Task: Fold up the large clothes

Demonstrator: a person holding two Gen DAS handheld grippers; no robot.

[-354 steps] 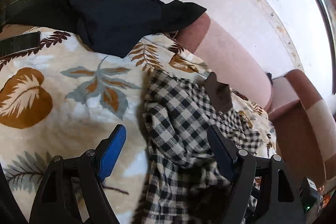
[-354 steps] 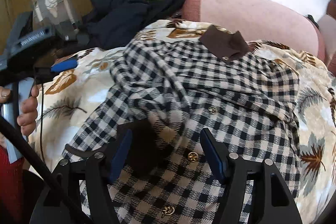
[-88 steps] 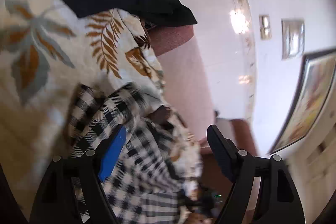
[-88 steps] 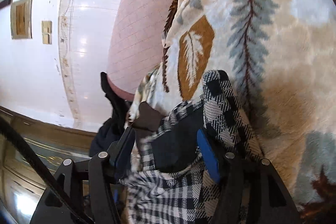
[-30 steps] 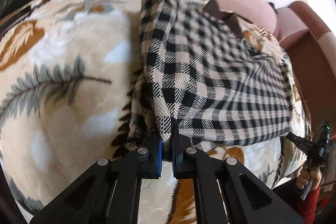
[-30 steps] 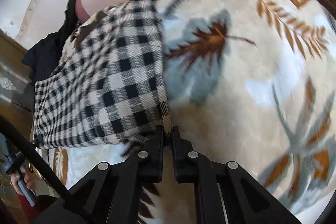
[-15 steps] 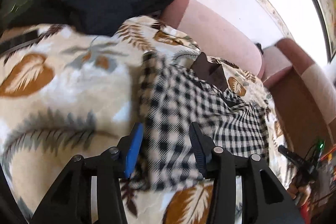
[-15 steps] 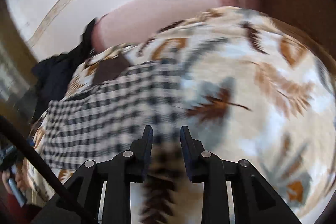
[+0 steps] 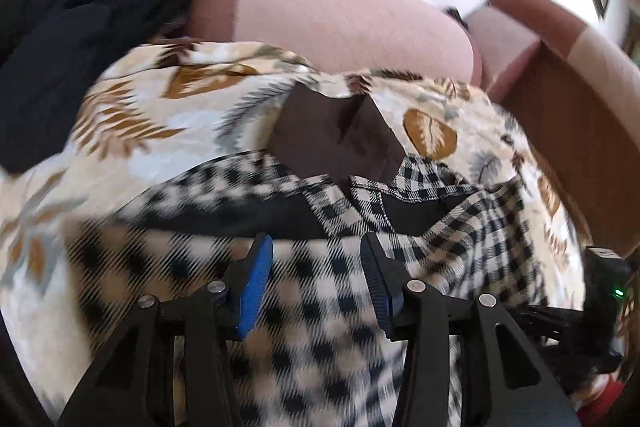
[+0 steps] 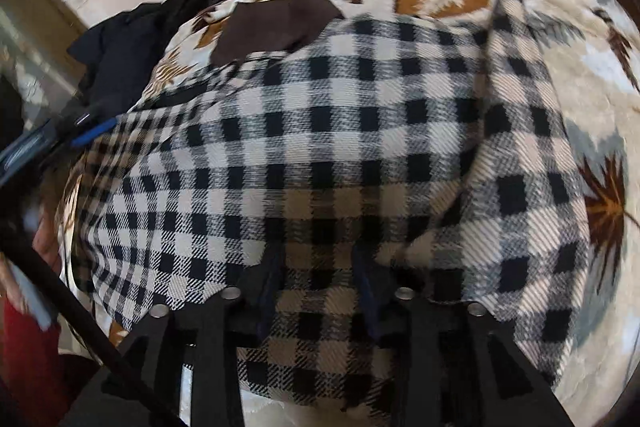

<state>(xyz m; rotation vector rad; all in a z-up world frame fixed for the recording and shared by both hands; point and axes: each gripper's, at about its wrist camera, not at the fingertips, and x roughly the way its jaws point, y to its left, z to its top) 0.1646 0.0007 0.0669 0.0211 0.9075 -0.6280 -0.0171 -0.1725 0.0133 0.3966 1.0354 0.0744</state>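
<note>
A black-and-cream checked shirt [image 9: 312,283] with a dark brown collar [image 9: 336,139] lies spread on a leaf-print blanket [image 9: 160,115] over a sofa. My left gripper [image 9: 316,259] is open and empty, low over the shirt just below the collar. In the right wrist view the same shirt [image 10: 320,131] fills the middle, collar [image 10: 276,23] at the far end. My right gripper [image 10: 318,267] is open, its blue pads partly under a loose fold of the cloth at the near hem. The left gripper [image 10: 76,139] shows at the left edge there.
A dark garment [image 9: 60,39] is heaped at the far left on the sofa. The pink sofa back [image 9: 340,19] runs behind, with a brown armrest [image 9: 580,115] at the right. The blanket [image 10: 580,39] extends right of the shirt.
Both grippers have let go of the shirt's lower corners and opened. Both then moved in close over the shirt, the left one toward the collar.
</note>
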